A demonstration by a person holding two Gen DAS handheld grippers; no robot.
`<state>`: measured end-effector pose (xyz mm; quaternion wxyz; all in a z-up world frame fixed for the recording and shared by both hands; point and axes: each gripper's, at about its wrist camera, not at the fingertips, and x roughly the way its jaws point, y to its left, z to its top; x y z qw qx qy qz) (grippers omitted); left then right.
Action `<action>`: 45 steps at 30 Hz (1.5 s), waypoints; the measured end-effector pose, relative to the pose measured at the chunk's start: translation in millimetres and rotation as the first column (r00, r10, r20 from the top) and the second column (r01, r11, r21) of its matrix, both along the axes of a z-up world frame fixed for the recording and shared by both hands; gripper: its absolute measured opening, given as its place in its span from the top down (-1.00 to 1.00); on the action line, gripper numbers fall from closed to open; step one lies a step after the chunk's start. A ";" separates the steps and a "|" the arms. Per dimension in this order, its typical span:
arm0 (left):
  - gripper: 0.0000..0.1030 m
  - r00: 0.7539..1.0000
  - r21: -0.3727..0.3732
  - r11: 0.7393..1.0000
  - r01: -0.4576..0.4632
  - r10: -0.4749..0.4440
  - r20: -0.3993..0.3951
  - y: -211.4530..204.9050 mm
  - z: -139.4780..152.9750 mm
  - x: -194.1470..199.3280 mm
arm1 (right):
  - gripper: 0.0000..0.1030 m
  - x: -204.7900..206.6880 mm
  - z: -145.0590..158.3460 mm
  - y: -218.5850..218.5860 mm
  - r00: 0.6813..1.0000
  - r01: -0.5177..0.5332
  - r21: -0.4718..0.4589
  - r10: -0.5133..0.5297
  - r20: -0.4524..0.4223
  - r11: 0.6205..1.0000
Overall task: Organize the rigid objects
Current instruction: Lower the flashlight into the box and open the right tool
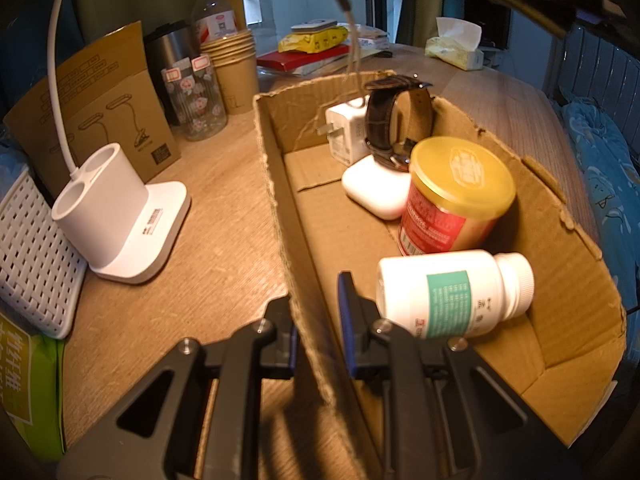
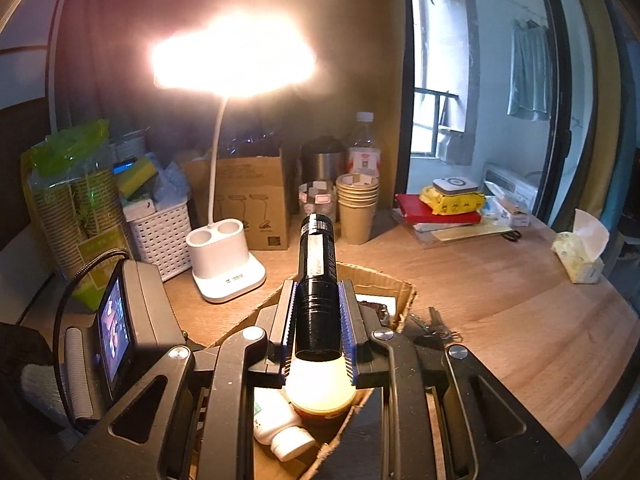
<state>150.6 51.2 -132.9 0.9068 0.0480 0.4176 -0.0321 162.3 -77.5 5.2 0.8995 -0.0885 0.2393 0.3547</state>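
A shallow cardboard box point(image 1: 280, 184) sits on the wooden desk. Inside it lie a white pill bottle point(image 1: 452, 294) on its side, a yellow-lidded red jar point(image 1: 452, 200), a white earbud case point(image 1: 376, 190), a white charger plug point(image 1: 346, 130) and a dark leather-strap watch point(image 1: 396, 120). My left gripper point(image 1: 320, 320) is shut on the box's near wall. My right gripper point(image 2: 318, 320) is shut on a black flashlight point(image 2: 318, 276), held above the box point(image 2: 404, 292). The pill bottle point(image 2: 280, 428) shows below it.
A lit white desk lamp point(image 2: 228, 264) with a pen-holder base point(image 1: 120, 224) stands left of the box. Behind are a white basket point(image 2: 160, 236), paper cups point(image 2: 356, 208), a jar, bottles, a brown carton point(image 1: 100, 112), books and tissues point(image 2: 580, 252). Keys point(image 2: 434, 326) lie right of the box.
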 end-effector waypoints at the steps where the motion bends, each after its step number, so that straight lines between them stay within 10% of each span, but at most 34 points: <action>1: 0.65 1.000 0.000 1.000 0.000 0.000 0.000 0.0 0.0 0.0 | 0.58 0.7 -1.7 1.6 1.000 -0.003 0.000 0.003 -0.004 1.000; 24: 0.66 1.000 0.000 1.000 0.000 0.000 0.000 0.0 -0.1 0.0 | 0.58 39.0 -59.9 25.4 0.956 -0.075 -0.018 0.067 -0.285 0.997; 45: 0.65 1.000 0.000 1.000 0.000 0.000 0.000 2.2 0.7 0.4 | 0.53 34.3 -58.7 33.7 0.951 -0.114 -0.047 0.095 -0.295 0.992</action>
